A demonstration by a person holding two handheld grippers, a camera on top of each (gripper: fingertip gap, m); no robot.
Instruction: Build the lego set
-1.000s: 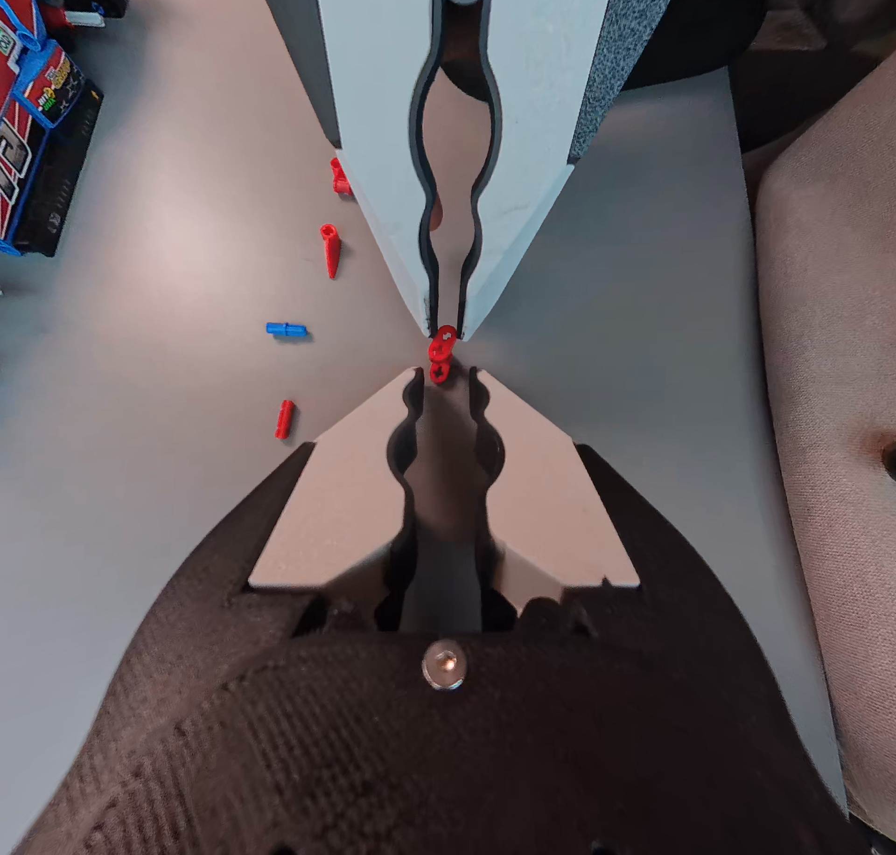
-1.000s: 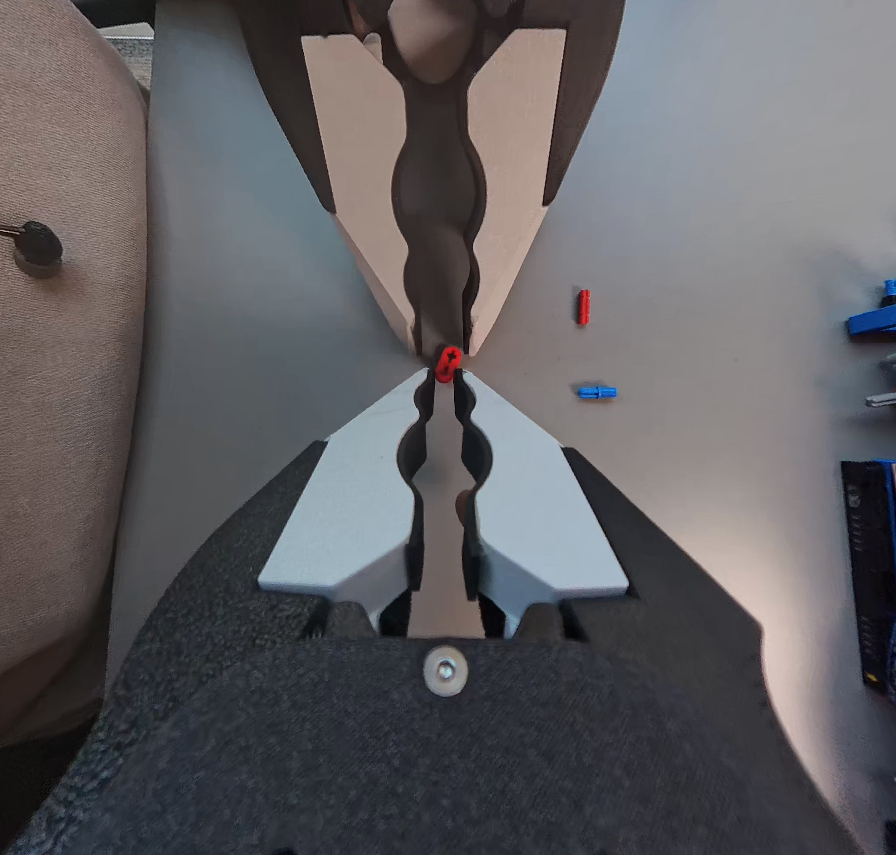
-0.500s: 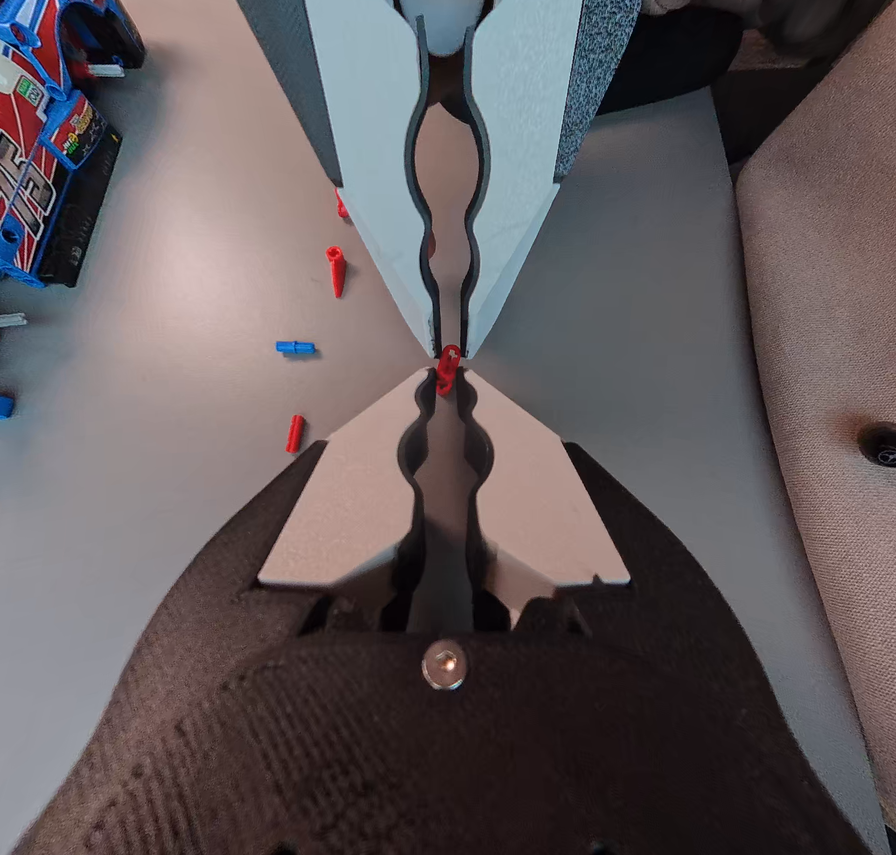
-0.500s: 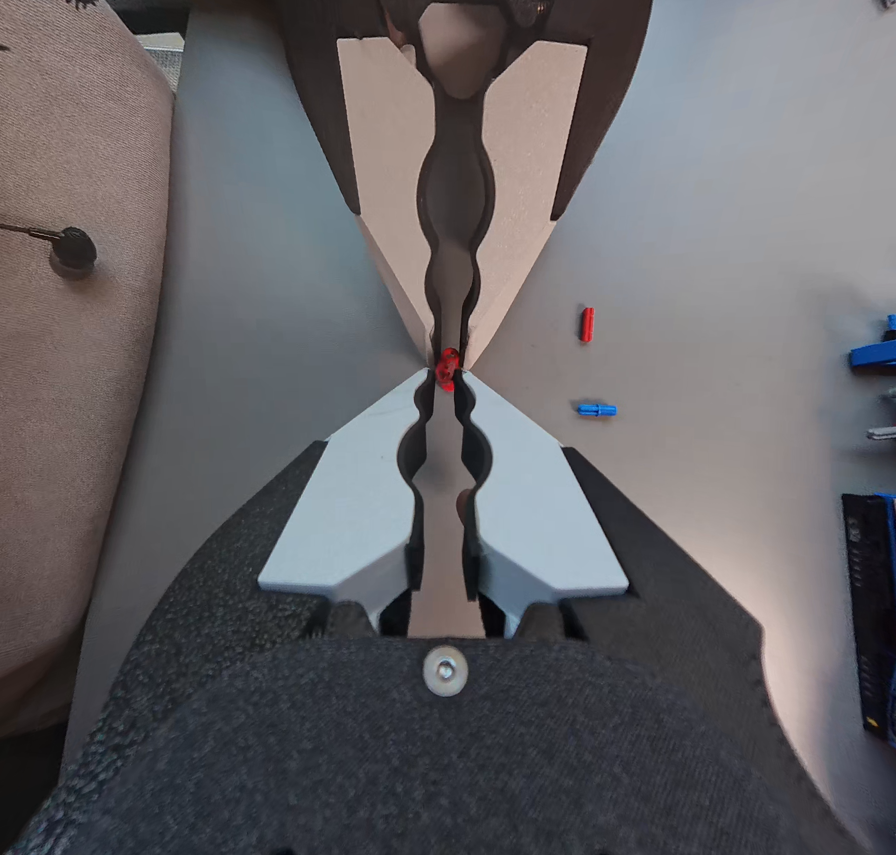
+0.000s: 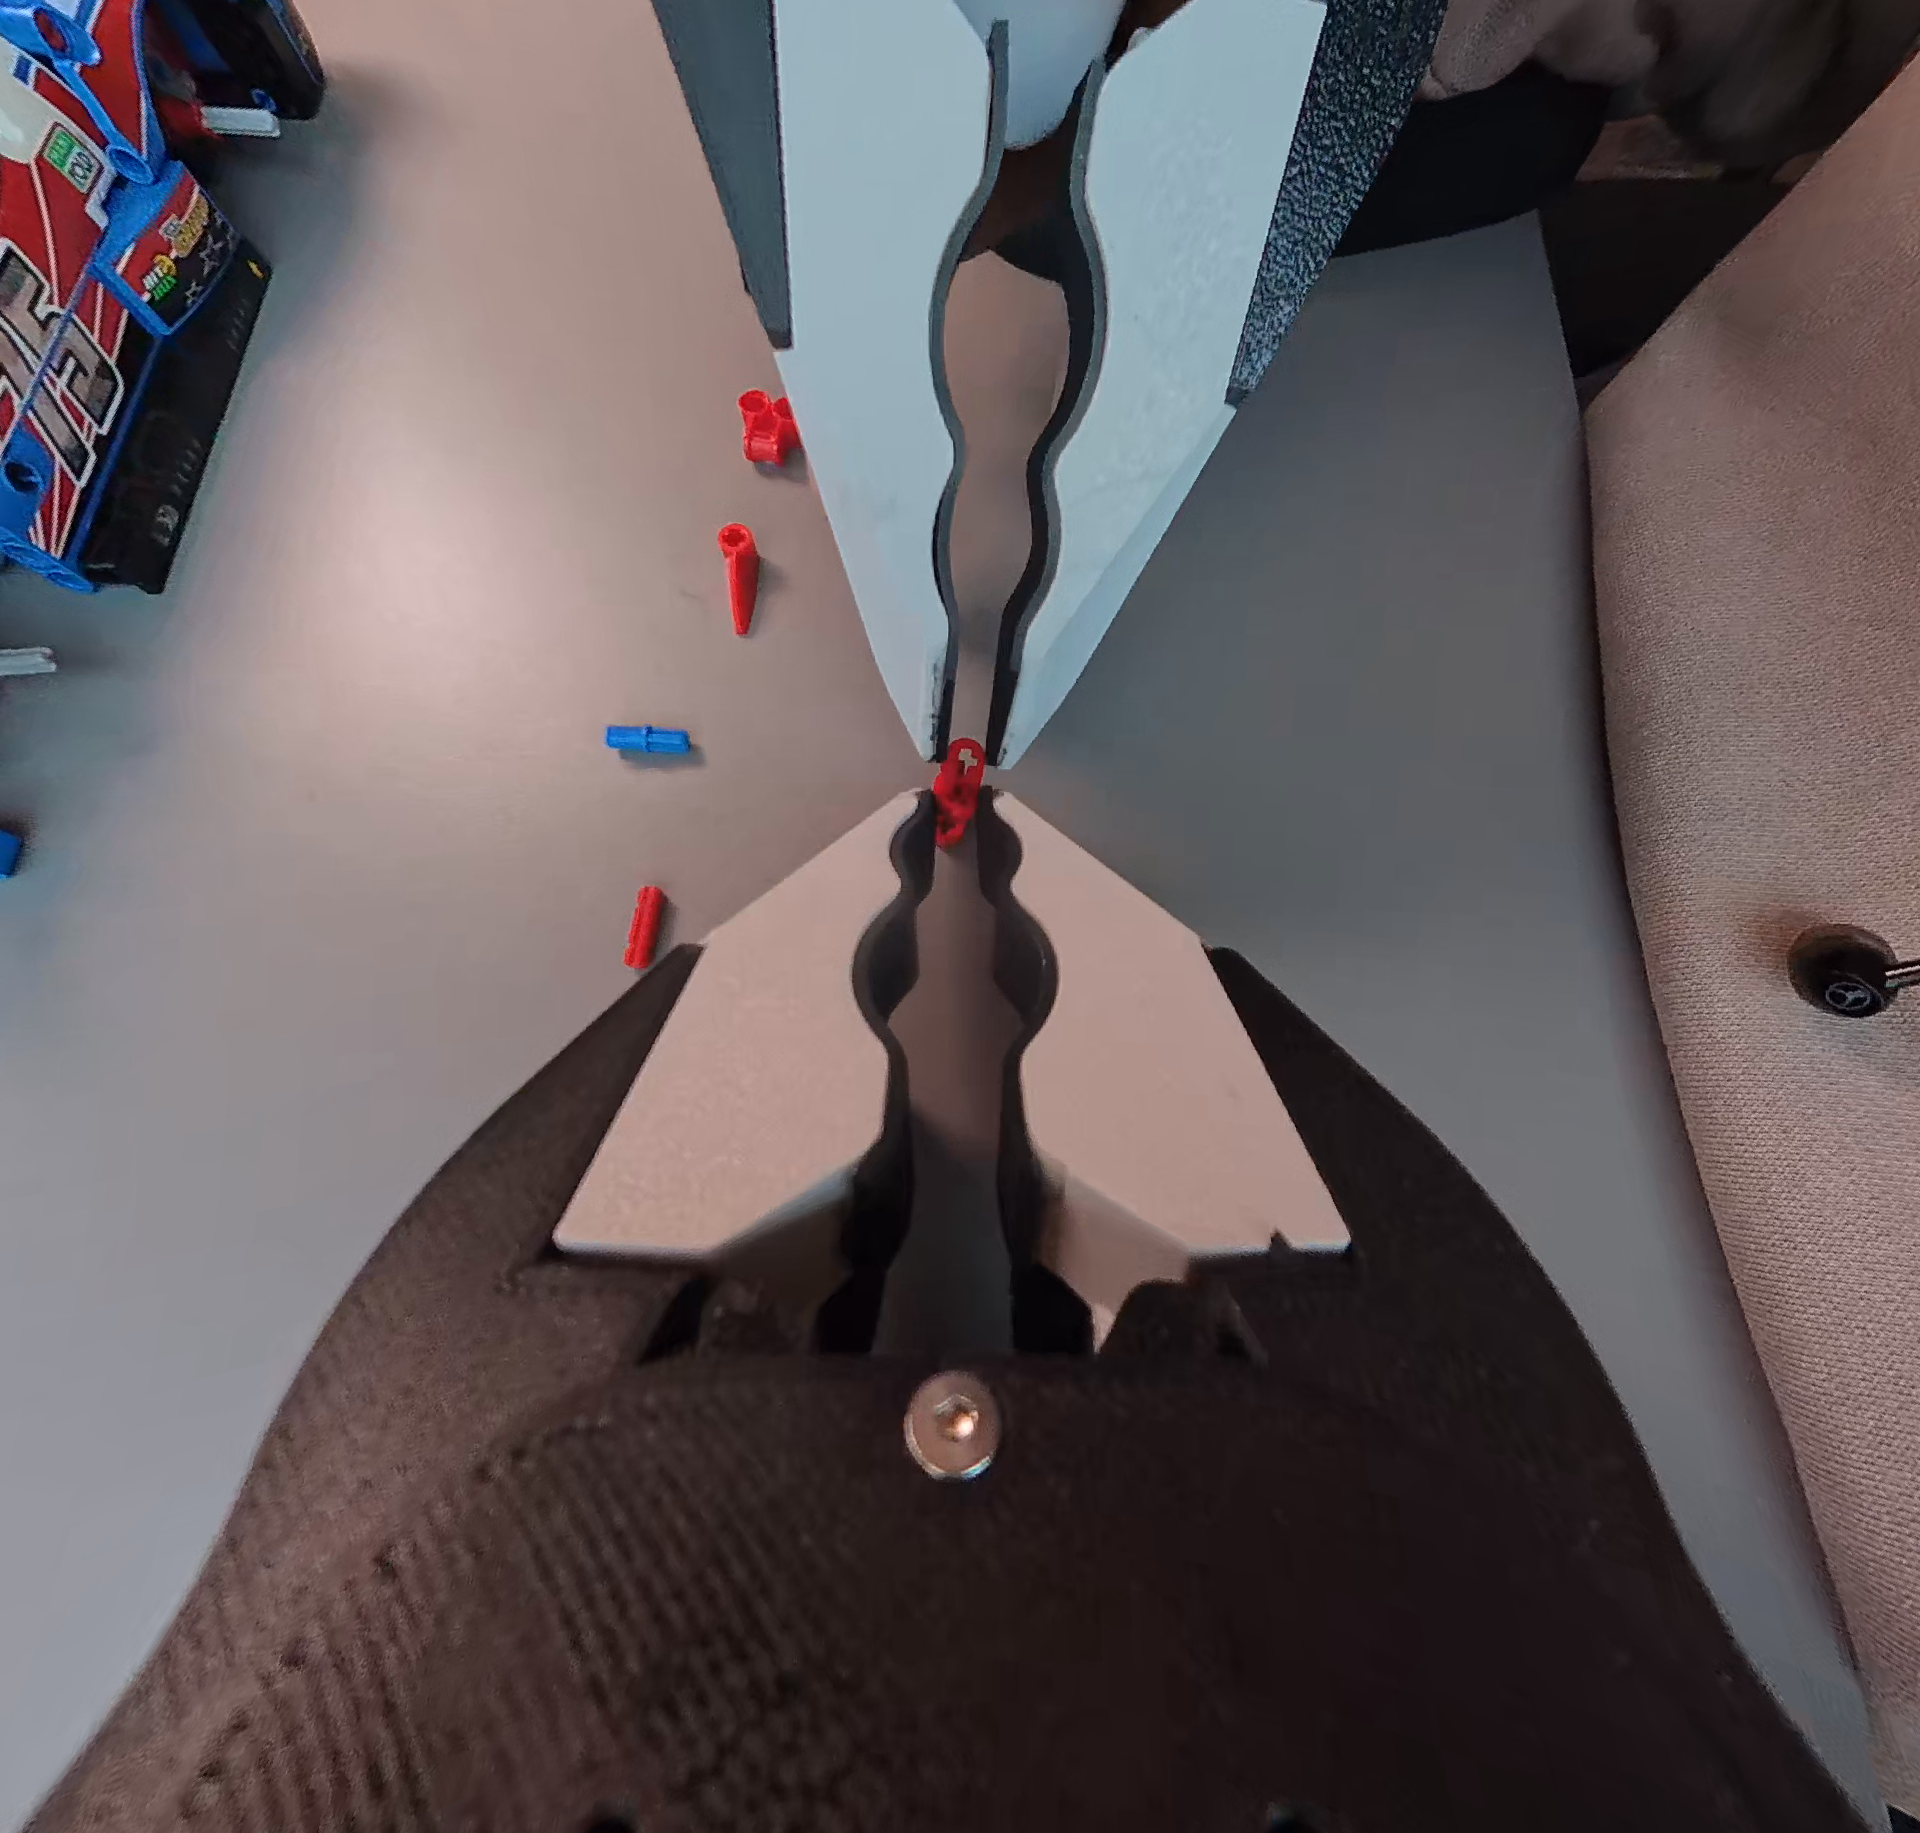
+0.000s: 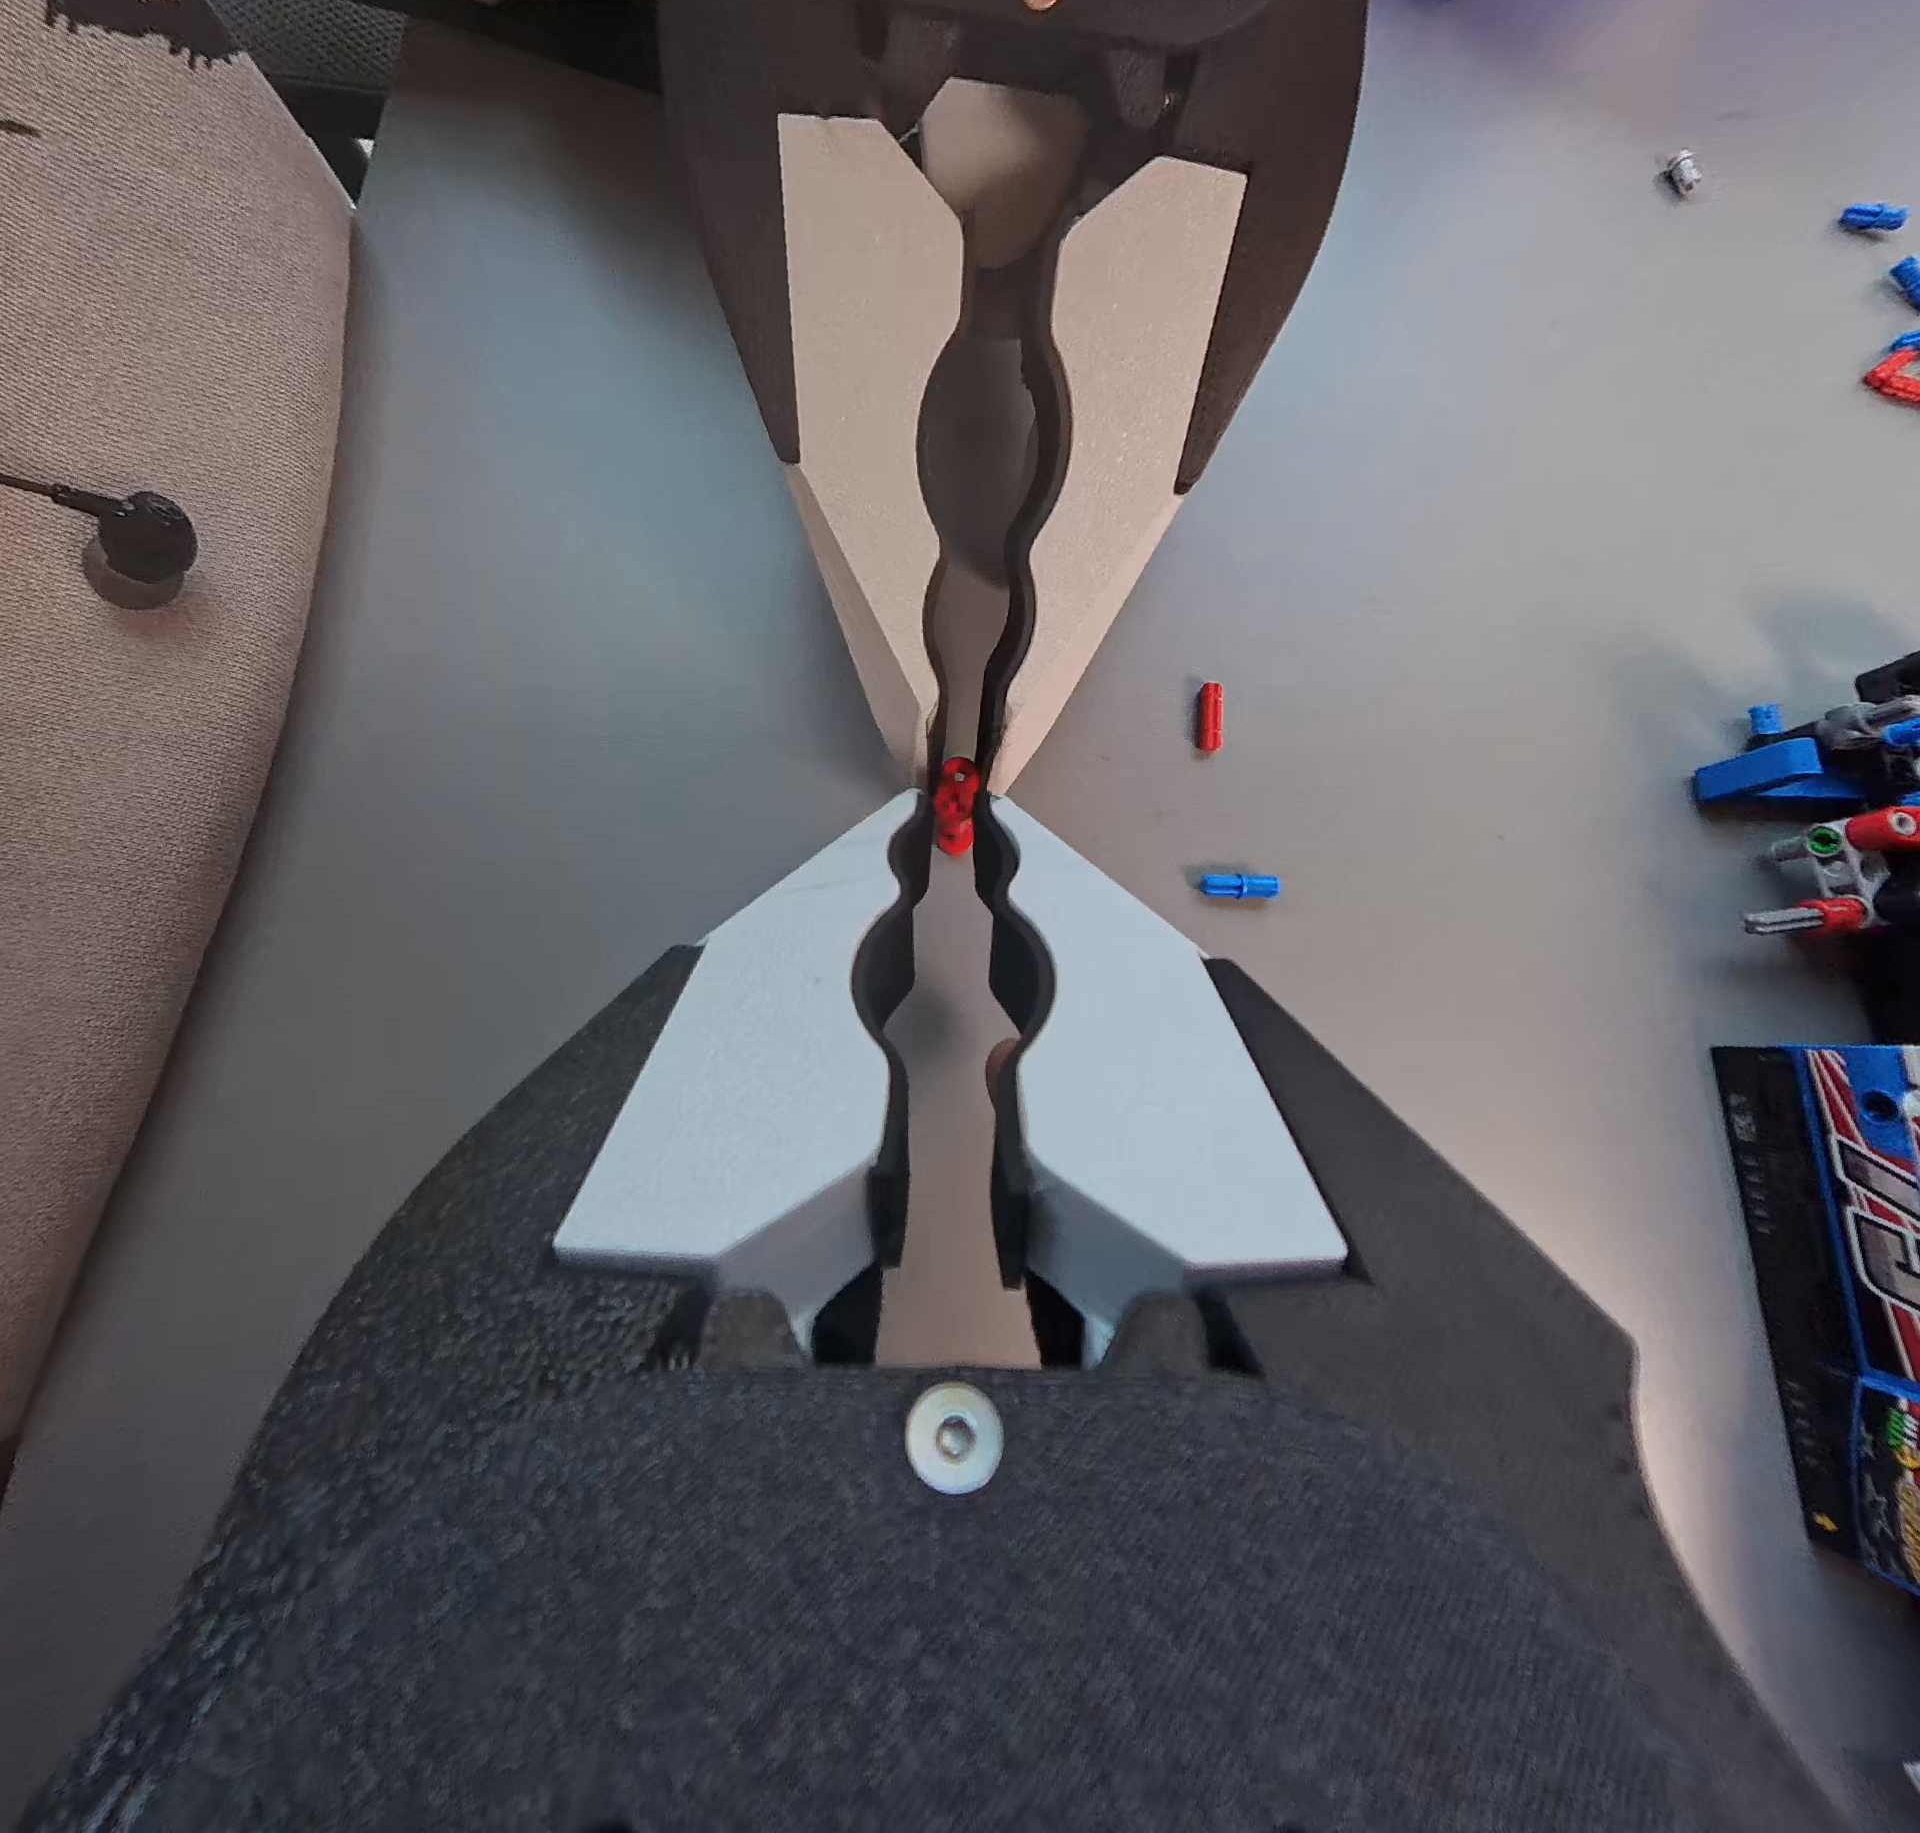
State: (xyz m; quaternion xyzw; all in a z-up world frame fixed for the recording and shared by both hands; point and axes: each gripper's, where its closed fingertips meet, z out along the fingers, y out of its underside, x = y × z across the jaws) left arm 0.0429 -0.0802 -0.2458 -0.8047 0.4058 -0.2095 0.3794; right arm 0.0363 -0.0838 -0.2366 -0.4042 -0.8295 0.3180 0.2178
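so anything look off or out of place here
Nothing stands out. The left gripper and right gripper meet tip to tip, both pinching the small red piece above the table. A blue pin and red pin lie loose nearby, as expected mid-build.

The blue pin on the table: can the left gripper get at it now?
Probably not yet. The left gripper is shut on the small red piece, which the right gripper grips too. The blue pin lies uncovered on the table beside it, so the path looks free once it lets go.
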